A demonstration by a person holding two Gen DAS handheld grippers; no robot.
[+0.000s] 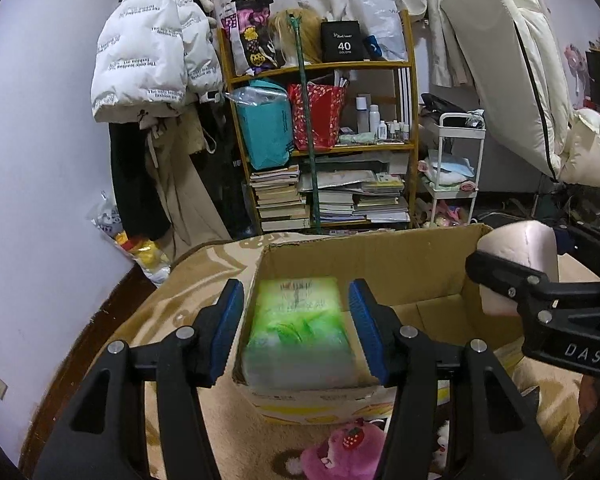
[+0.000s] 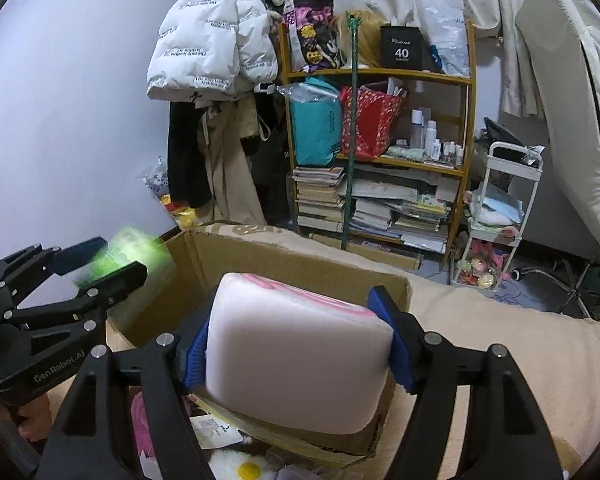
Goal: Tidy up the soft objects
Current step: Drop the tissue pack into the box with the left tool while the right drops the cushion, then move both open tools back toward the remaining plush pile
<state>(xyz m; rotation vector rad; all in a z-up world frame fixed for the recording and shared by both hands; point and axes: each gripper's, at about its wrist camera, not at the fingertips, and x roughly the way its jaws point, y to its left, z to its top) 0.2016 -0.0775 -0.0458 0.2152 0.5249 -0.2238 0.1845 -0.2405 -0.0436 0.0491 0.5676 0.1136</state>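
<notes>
A green tissue pack (image 1: 298,330) is blurred between my left gripper's (image 1: 296,328) blue pads, which stand apart from its sides, over the left end of an open cardboard box (image 1: 364,252). The right wrist view shows the green pack (image 2: 134,248) blurred at the left gripper's tips (image 2: 100,262). My right gripper (image 2: 300,340) is shut on a pale pink soft block (image 2: 296,352) above the box's near right corner (image 2: 396,284). The block also shows in the left wrist view (image 1: 518,256).
The box sits on a beige patterned blanket (image 1: 204,276). A pink strawberry plush (image 1: 340,450) and a daisy plush (image 2: 244,468) lie in front of the box. Behind stand a wooden bookshelf (image 1: 324,136), hanging coats (image 1: 156,48) and a white trolley (image 1: 456,168).
</notes>
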